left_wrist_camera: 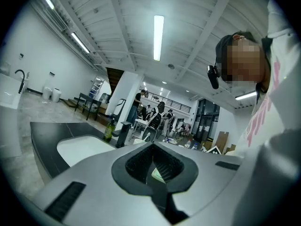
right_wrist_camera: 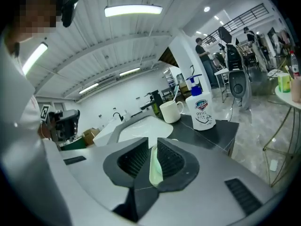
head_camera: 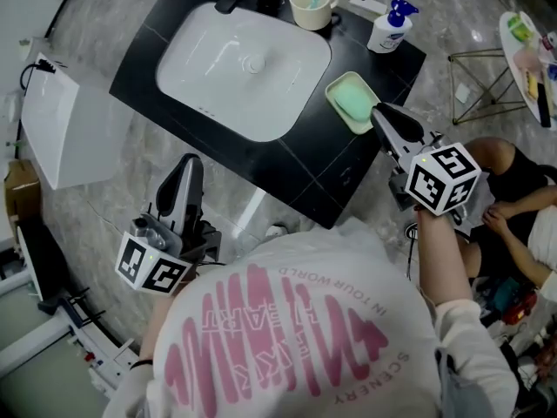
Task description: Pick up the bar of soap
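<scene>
Right gripper (right_wrist_camera: 152,145) jaws barely parted, nothing pinched, tip at soap dish (head_camera: 334,91) rim, left gripper (head_camera: 188,168) pressed together, empty.

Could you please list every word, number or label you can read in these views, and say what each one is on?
"IN YOUR WORLD": upside down on the person's shirt.
"SCENERY": same shirt, upside down.
"99.9%": on the pump bottle label.
The bottle's logo and small print, and the shirt's big pink lettering, are too blurred or stylised to read.
</scene>
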`<state>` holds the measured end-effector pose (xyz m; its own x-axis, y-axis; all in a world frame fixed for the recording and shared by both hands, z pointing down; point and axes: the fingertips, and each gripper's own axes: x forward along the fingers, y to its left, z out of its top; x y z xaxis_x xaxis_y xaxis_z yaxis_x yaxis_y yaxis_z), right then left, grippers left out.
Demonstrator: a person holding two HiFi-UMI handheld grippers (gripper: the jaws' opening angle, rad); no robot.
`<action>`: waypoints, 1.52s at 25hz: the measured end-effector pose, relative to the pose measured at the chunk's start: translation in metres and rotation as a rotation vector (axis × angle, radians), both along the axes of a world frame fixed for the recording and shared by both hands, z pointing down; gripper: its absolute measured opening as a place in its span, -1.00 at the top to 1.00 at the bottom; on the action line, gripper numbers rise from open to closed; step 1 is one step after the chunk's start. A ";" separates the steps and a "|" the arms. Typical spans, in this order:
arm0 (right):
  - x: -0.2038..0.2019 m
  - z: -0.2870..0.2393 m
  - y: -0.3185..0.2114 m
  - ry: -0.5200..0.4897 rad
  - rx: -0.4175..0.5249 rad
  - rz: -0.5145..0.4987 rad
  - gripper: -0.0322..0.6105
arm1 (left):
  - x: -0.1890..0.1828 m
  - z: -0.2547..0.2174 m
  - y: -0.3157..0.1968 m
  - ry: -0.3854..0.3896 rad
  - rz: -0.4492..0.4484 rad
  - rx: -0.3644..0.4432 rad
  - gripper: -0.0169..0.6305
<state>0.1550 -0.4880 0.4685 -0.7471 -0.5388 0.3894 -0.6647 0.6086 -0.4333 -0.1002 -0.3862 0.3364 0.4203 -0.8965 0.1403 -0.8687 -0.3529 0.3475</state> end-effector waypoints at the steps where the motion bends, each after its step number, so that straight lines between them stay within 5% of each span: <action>1: -0.003 0.006 -0.002 0.021 0.000 -0.020 0.72 | -0.002 0.000 0.003 -0.009 -0.017 -0.009 0.92; 11: -0.025 0.054 -0.020 0.305 0.030 -0.179 0.22 | -0.014 0.005 0.031 -0.056 -0.106 -0.058 0.92; 16: -0.035 0.063 -0.027 0.438 0.067 -0.246 0.17 | -0.023 0.008 0.041 -0.046 -0.149 -0.069 0.92; 32: -0.046 0.082 -0.032 0.636 0.049 -0.405 0.14 | -0.017 0.013 0.041 -0.048 -0.136 -0.052 0.92; 38: -0.048 0.087 -0.033 0.841 -0.012 -0.573 0.14 | -0.021 0.008 0.038 -0.045 -0.125 -0.032 0.92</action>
